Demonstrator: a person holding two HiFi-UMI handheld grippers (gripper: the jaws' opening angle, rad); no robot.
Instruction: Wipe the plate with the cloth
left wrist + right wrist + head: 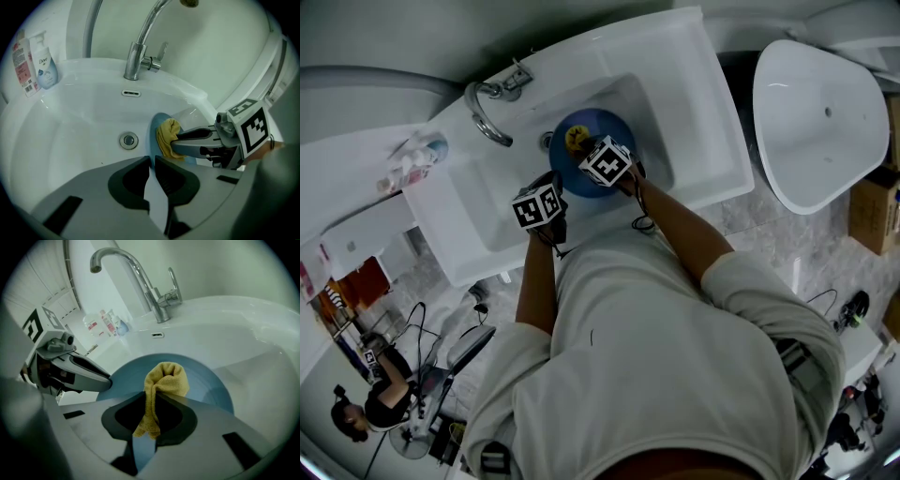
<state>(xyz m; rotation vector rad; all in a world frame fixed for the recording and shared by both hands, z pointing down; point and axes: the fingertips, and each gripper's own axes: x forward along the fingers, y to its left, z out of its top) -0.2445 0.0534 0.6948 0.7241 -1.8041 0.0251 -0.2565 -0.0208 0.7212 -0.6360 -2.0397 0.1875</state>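
Blue and tipped up on edge, the plate [211, 380] stands inside the white sink [694, 84], toward the basin's right side. The left gripper [152, 160] has its jaws shut on the plate's near rim, and only a thin sliver of that rim shows between them. The right gripper [157, 397] is clamped tight on a bunched yellow cloth [165, 383], whose folded end presses against the plate's face near its middle while a loose tail hangs down between the jaws.

In the left gripper view there is open basin to the left of the plate. The drain [129, 140] lies bare just beside the rim, and the sloped wall beyond it is clear up to the overflow slot [131, 93]. The faucet [136, 56] rises behind, its spout arching above the basin. On the other side the plate sits close to the basin's right wall. A Dove pump bottle [44, 68] stands on the ledge at the far left, well apart from the work.

Each gripper's own body cuts off the plate's lower part, so I cannot tell whether its bottom edge rests on the basin floor. In the head view the two marker cubes and the person's hands cover the plate's near half, leaving only an arc of blue and a speck of yellow.
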